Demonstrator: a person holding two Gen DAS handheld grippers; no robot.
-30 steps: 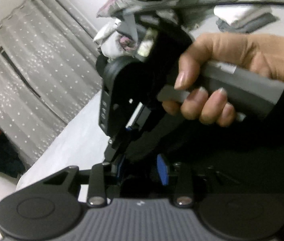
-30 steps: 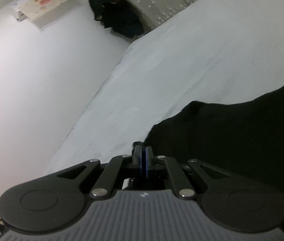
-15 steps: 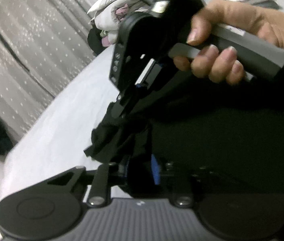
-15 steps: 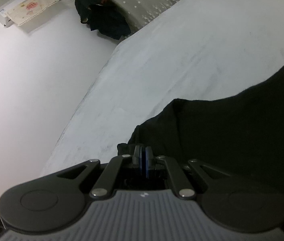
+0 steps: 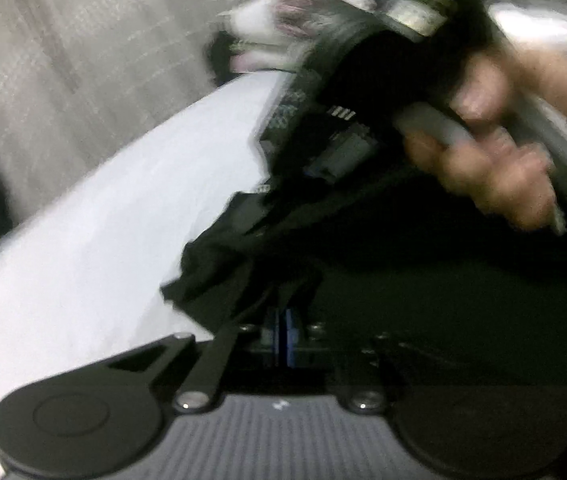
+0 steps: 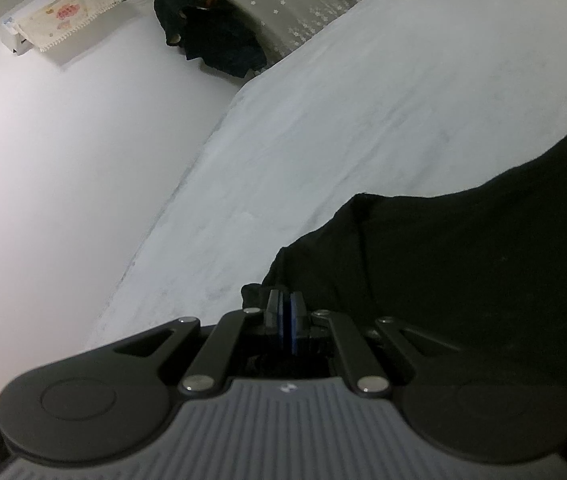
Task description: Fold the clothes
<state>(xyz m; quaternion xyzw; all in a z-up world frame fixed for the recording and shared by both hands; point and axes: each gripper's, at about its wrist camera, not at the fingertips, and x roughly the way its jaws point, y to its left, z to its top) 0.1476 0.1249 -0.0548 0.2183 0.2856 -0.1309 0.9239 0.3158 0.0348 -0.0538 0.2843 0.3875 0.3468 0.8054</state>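
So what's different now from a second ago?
The left gripper was open; it has now shut on the black garment, beside where the right gripper grips it. The hand holding the right gripper swung up and right in the left view. The right jaws stayed clamped; the white bed sheet looks unchanged.

Bed [image 6: 383, 112], covered by a plain white sheet, seen along its edge beside a white wall. A black garment [image 6: 463, 264] lies spread on the near part; crumpled pale clothes [image 5: 283, 12] sit at the far end, blurred.
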